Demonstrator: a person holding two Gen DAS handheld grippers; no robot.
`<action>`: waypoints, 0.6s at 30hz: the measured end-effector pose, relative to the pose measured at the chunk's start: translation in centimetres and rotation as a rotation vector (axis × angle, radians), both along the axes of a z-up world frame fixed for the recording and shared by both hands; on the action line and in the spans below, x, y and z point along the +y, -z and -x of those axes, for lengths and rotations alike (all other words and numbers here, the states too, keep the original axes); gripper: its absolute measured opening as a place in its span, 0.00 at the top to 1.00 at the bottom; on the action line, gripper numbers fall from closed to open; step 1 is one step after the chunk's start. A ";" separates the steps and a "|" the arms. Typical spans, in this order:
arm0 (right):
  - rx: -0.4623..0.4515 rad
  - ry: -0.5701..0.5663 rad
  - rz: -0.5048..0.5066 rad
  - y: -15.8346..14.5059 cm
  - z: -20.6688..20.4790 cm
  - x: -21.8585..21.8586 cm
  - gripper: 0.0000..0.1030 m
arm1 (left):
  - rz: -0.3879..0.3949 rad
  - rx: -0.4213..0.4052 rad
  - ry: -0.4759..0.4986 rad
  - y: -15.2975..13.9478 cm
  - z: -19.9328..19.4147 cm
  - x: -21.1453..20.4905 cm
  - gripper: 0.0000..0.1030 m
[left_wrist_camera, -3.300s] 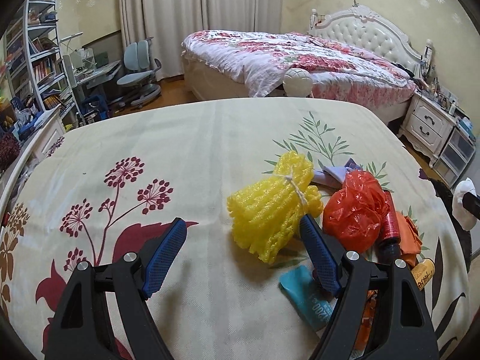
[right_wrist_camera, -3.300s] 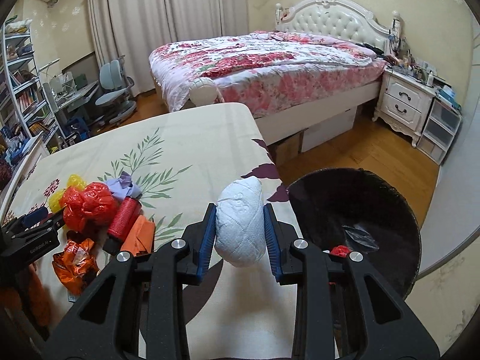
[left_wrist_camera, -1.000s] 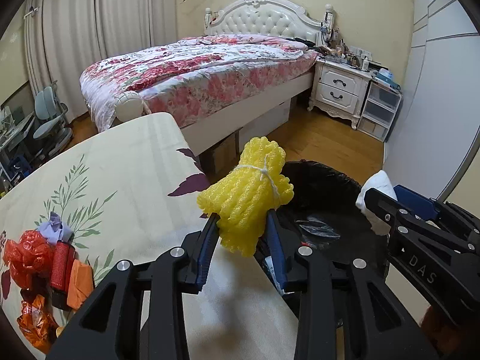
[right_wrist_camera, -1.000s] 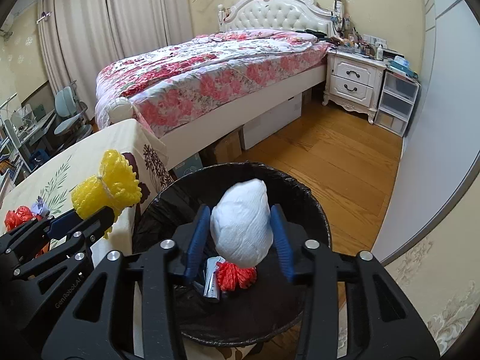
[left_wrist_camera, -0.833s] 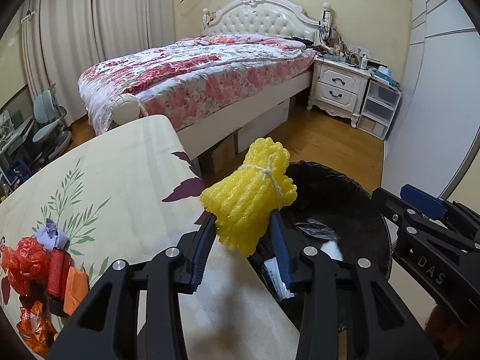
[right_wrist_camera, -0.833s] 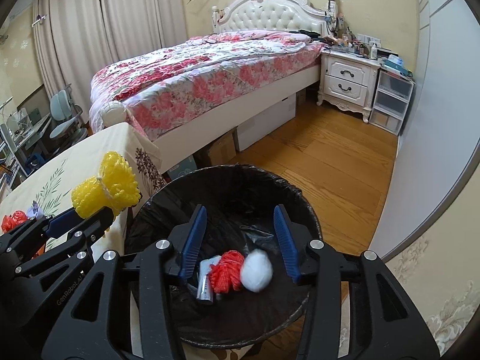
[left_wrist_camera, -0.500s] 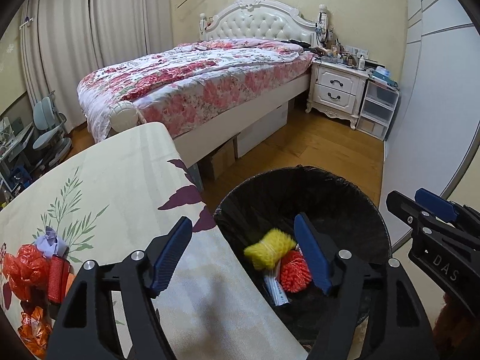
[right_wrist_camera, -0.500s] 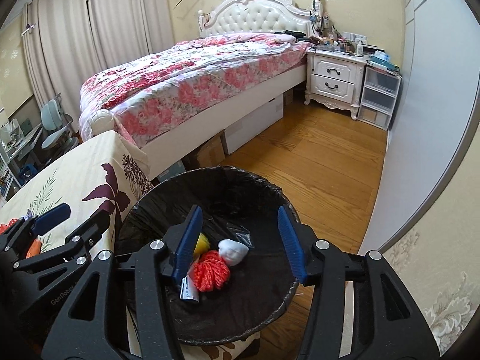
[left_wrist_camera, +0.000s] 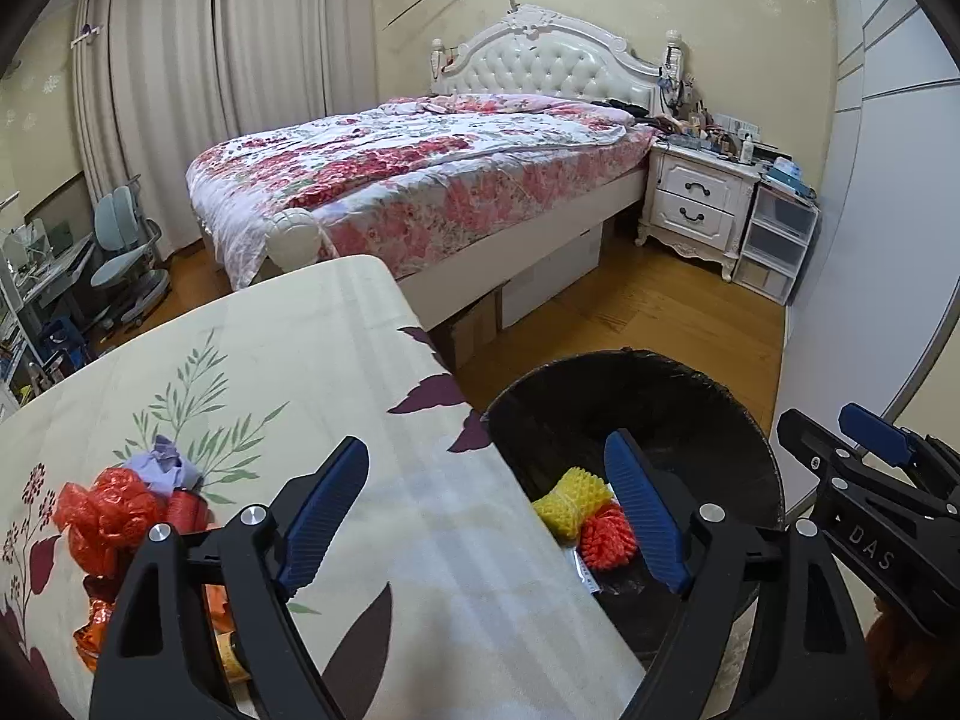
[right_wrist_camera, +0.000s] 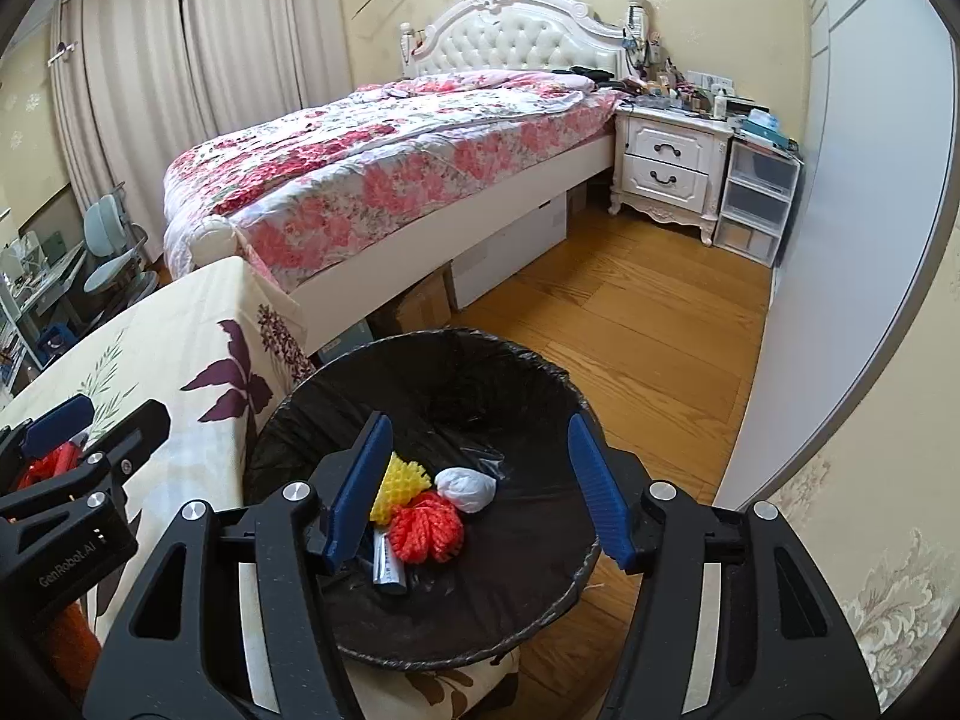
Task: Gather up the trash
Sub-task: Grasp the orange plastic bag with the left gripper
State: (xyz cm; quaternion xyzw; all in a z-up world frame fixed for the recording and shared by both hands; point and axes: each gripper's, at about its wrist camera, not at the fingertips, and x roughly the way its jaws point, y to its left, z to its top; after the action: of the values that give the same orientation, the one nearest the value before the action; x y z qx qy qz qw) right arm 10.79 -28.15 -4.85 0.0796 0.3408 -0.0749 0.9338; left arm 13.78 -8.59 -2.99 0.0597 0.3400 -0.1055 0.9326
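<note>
Both drops are just done: the yellow foam bundle [right_wrist_camera: 403, 482] and the white wad [right_wrist_camera: 467, 489] now lie in the bin [right_wrist_camera: 414, 348], no longer gripped. Left gripper [left_wrist_camera: 487, 513] and right gripper [right_wrist_camera: 477, 489] are opening, empty. More trash [left_wrist_camera: 114, 516] waits near the table's [left_wrist_camera: 336, 360] left edge.

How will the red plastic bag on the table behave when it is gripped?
The red bag looks crumpled and thin, so it is probably floppy and light. It will likely squash flat under pressure, and its glossy film may slip. It touches other trash, which might get dragged along.
</note>
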 end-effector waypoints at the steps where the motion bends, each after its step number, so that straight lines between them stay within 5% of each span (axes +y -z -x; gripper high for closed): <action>1: -0.001 -0.006 0.002 -0.1 0.2 0.3 0.42 | 0.002 -0.002 -0.008 -0.1 0.4 0.5 0.21; 18: 0.010 -0.218 0.001 -0.6 3.1 10.1 0.42 | -0.016 -0.005 -0.224 -0.8 6.5 12.6 0.21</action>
State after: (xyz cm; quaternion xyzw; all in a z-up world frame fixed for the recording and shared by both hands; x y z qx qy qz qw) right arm 7.64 -18.06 -4.28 0.0411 0.3521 0.0264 0.9347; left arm 7.26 4.05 -2.16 0.0289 0.3431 0.0022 0.9389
